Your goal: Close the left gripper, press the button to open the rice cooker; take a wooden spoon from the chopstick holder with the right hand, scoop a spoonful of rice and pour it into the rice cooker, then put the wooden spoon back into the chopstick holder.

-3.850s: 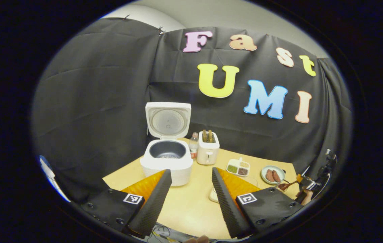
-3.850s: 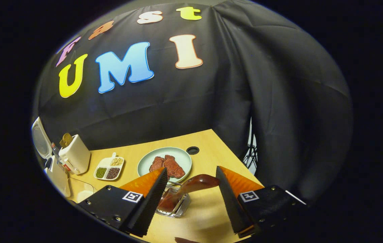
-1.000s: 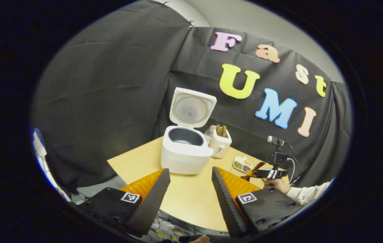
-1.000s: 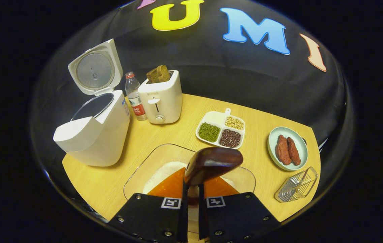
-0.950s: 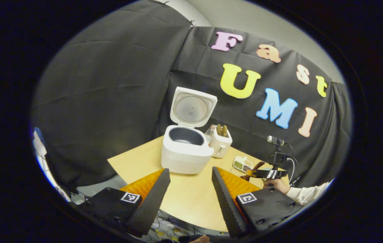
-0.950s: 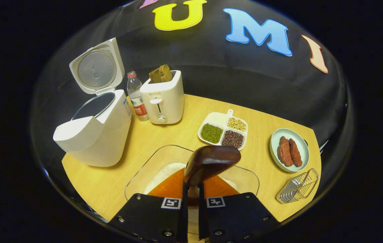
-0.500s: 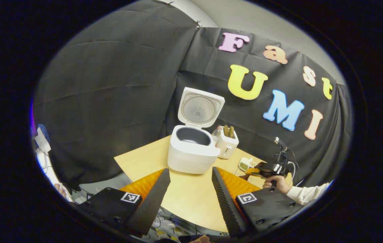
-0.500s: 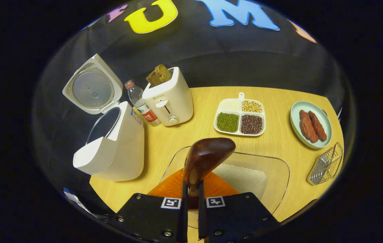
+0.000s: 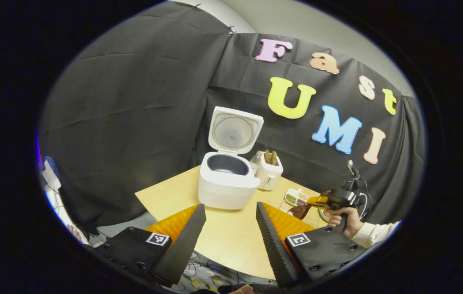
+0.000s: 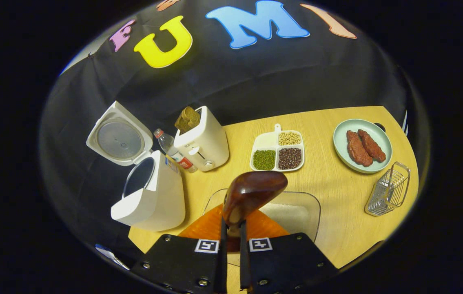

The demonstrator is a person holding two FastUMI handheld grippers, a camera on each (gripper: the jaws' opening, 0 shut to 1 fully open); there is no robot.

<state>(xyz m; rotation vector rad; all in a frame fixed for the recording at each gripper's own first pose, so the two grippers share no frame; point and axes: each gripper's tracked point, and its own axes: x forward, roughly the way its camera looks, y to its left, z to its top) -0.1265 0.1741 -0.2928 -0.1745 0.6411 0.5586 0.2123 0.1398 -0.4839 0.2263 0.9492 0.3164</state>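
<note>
Now right gripper (image 10: 231, 228), fingers clamped on wooden spoon (image 10: 251, 194), above glass rice dish (image 10: 296, 212) near tabletop's front edge. Left gripper (image 9: 229, 232): fingers apart. Rice cooker (image 10: 149, 196) open, left edge.

A recording booth: black cloth wall (image 9: 133, 122) behind a kitchen-laid table (image 10: 337, 192).

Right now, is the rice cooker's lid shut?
No, the rice cooker has its lid swung up, leaving the inner pot open.
</note>
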